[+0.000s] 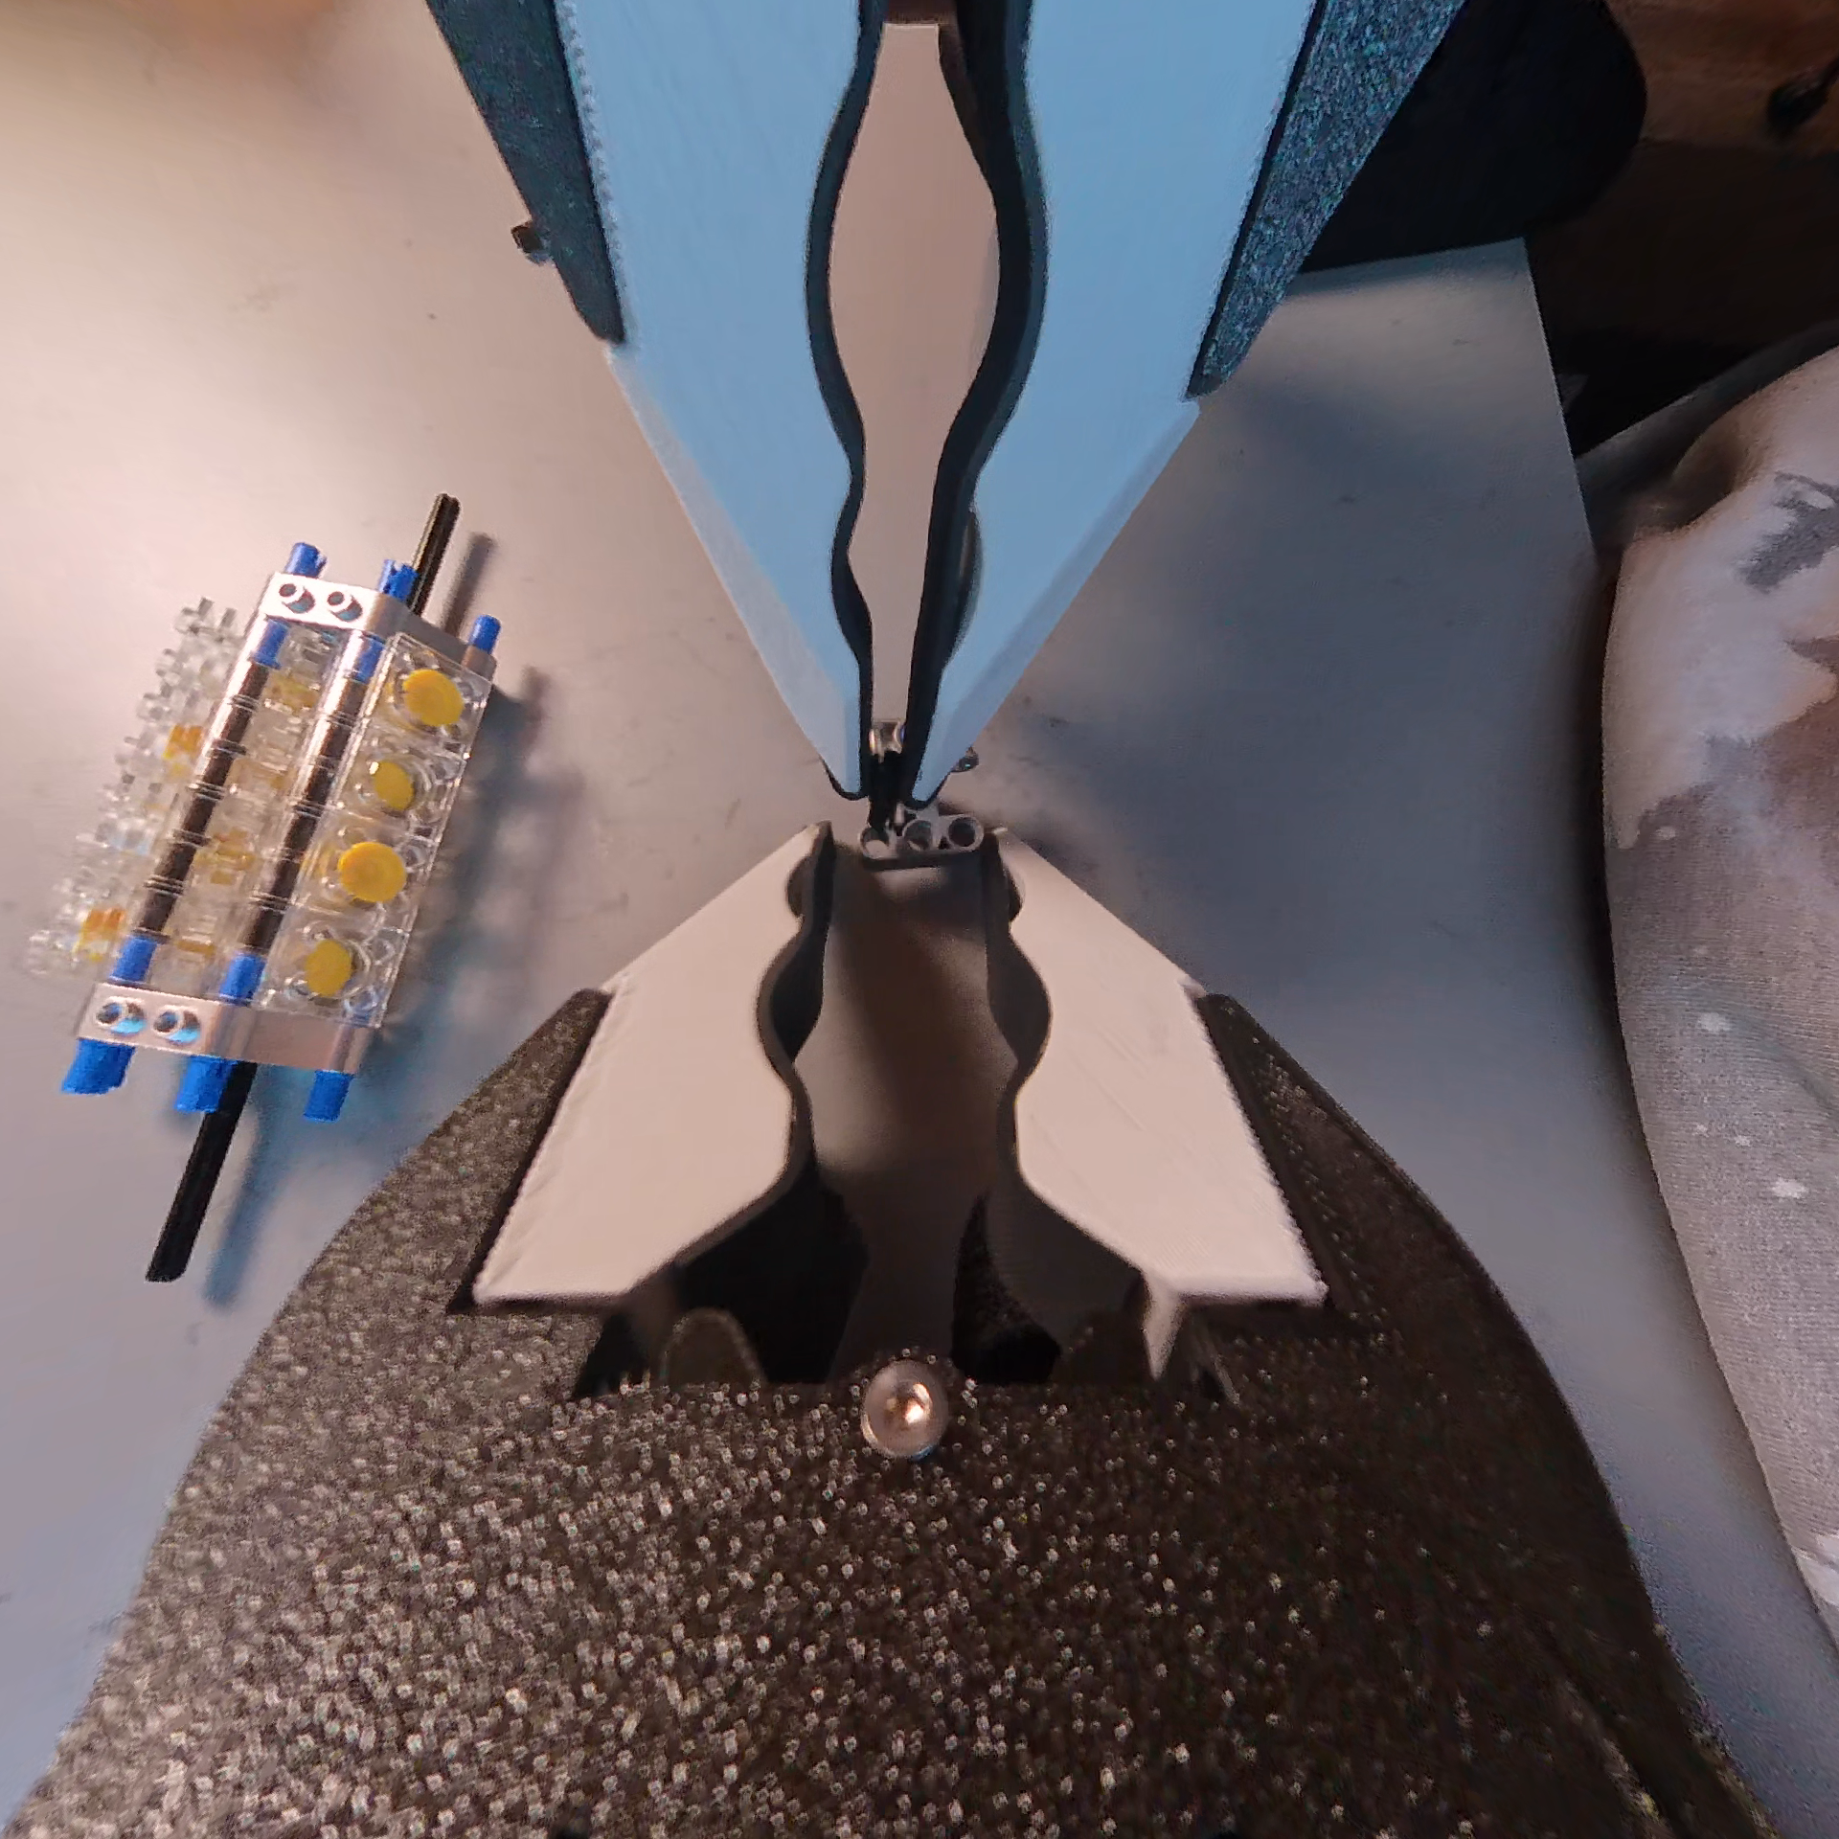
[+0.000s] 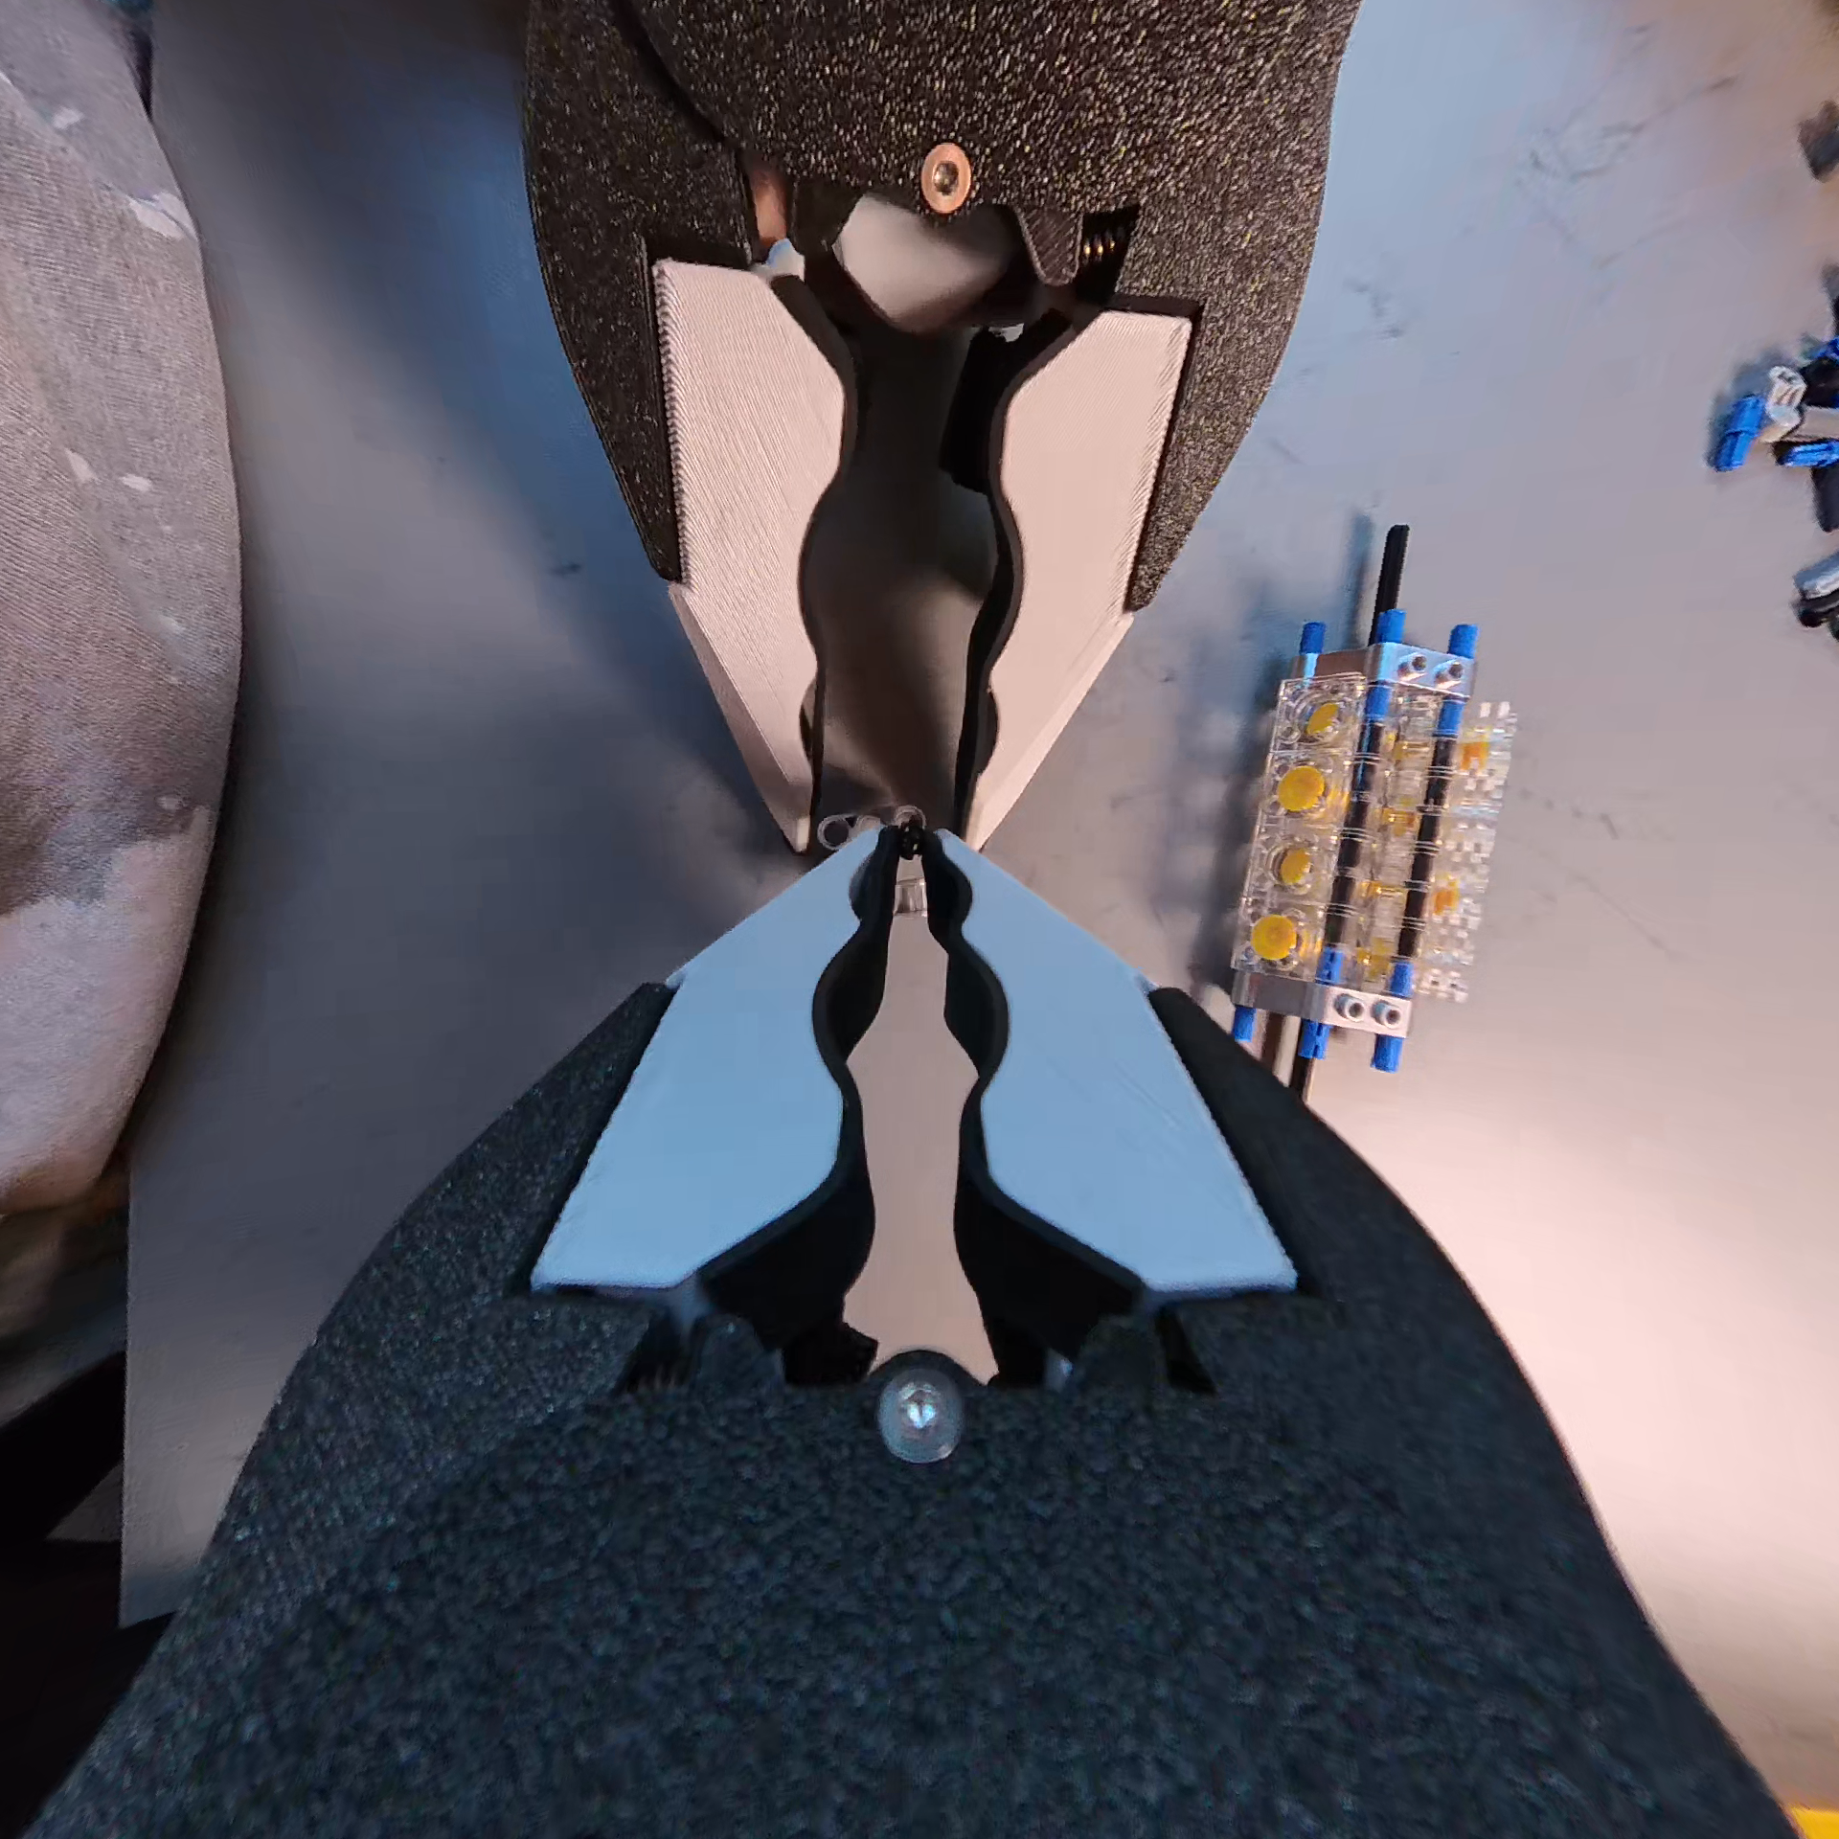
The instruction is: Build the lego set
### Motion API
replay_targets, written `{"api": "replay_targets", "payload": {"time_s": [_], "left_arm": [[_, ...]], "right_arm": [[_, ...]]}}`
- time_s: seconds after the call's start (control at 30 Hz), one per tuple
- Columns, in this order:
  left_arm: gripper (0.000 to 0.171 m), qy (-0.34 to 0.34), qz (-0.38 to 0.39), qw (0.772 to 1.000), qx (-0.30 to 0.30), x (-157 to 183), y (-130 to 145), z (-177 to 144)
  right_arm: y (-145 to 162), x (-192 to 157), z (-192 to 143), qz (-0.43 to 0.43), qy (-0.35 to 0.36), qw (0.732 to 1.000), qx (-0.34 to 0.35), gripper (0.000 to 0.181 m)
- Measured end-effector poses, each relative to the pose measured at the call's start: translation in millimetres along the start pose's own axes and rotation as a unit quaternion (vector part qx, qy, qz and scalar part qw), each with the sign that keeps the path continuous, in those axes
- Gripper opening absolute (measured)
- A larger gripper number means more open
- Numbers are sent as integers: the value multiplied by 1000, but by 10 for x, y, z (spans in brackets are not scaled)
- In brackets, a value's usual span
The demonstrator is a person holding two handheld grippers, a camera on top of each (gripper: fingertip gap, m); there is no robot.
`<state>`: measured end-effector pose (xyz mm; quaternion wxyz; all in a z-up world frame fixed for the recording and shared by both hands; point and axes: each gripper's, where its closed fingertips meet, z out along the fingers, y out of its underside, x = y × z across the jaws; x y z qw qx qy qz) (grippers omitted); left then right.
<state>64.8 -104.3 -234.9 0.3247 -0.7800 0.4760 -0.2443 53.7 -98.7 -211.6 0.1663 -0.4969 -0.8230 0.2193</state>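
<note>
In the left wrist view my left gripper [image 1: 911, 846], with grey fingers, is shut on a small grey beam with holes [image 1: 945, 831], held across its tips. My right gripper [image 1: 896, 786], with pale blue fingers, comes in from the top, tip to tip with it. It is shut on a thin black pin [image 1: 879, 811] that touches the beam's left end. In the right wrist view the right gripper [image 2: 904, 846] pinches the black pin [image 2: 908, 826] against the beam [image 2: 841, 826] in the left gripper [image 2: 886, 836]. Both are just above the grey table [image 1: 1343, 697].
An assembly of clear bricks with yellow discs, blue pins and black axles [image 1: 269, 846] lies on the table to the left; it also shows in the right wrist view [image 2: 1363, 846]. Loose blue and grey parts [image 2: 1791, 418] lie farther off. A mottled grey cloth [image 1: 1712, 896] borders the table edge. Left and right tips are no more than a few centimetres apart.
</note>
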Motion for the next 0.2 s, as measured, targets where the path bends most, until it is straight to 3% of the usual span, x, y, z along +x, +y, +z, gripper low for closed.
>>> {"api": "replay_targets", "payload": {"time_s": [0.2], "left_arm": [[23,2,8,1000,0,10,0,8]], "right_arm": [[14,0,11,0,0,1000,-8,3]]}}
